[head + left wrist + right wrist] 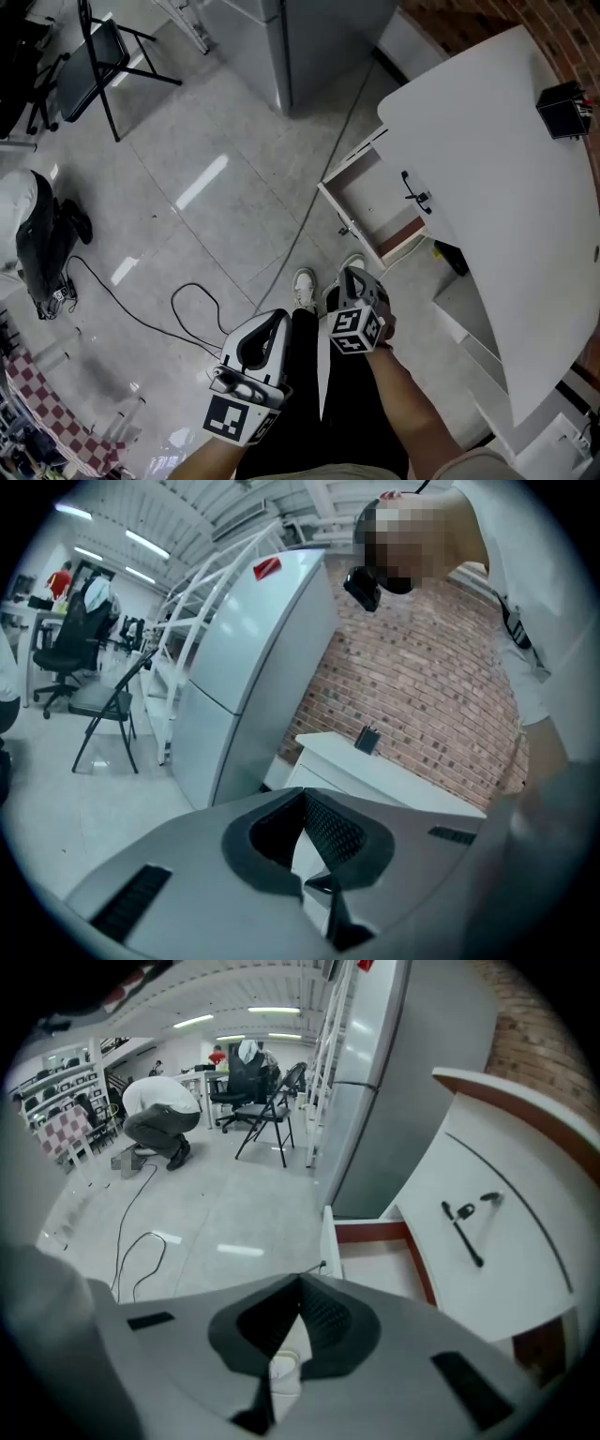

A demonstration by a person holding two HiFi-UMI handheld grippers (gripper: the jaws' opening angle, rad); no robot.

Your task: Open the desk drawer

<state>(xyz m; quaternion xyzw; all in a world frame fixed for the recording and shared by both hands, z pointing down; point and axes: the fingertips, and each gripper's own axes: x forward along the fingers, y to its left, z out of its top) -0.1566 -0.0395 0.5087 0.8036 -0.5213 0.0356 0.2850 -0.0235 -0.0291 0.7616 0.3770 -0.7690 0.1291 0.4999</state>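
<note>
Our left gripper and right gripper are clenched, empty. The white wooden drawer under the white curved desk seems light and stiff; we'd grip its front.

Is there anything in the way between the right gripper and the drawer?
Nothing I can see. The right gripper hangs shut, apart from the drawer, which is already pulled out. Only floor shows between them.
</note>
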